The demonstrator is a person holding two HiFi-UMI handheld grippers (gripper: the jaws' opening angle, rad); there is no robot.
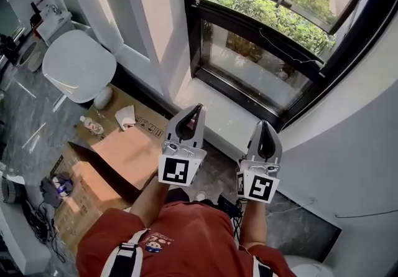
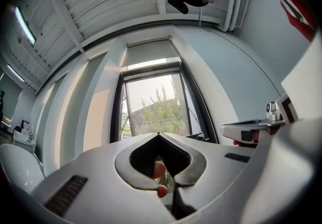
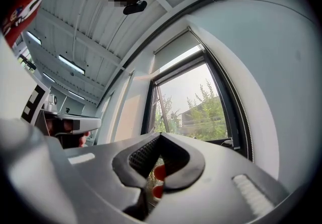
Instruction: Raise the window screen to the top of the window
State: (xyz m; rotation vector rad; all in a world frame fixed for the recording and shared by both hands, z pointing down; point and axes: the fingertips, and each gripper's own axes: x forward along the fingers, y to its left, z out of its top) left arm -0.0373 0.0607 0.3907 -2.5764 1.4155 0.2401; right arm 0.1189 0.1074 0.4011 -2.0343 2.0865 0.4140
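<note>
White walls (image 1: 149,2) and a grey veined floor (image 1: 25,114) surround a tall black-framed window (image 1: 267,45) at 1 o'clock in the head view, with green trees and shrubs beyond the glass. Seen from the left gripper view, the window screen (image 2: 149,53) is a pale grey panel that covers only the top band of the window, at 12 o'clock, with the glass below it bare. Flattened cardboard boxes (image 1: 124,157) lie on the floor at 8 o'clock, and a round white seat (image 1: 78,64) stands at 10 o'clock beside the wall. A person in a red shirt (image 1: 186,238) stands at 6 o'clock, facing the white sill (image 1: 217,117). The left gripper (image 1: 198,107) and the right gripper (image 1: 264,123) are held side by side, a little apart, both pointing toward the window, short of the frame. Each gripper's own view shows its jaws closed tip to tip with nothing held between them. A small plastic bottle (image 1: 92,125) lies on the cardboard at 9 o'clock, near a crumpled white wad (image 1: 126,117).
</note>
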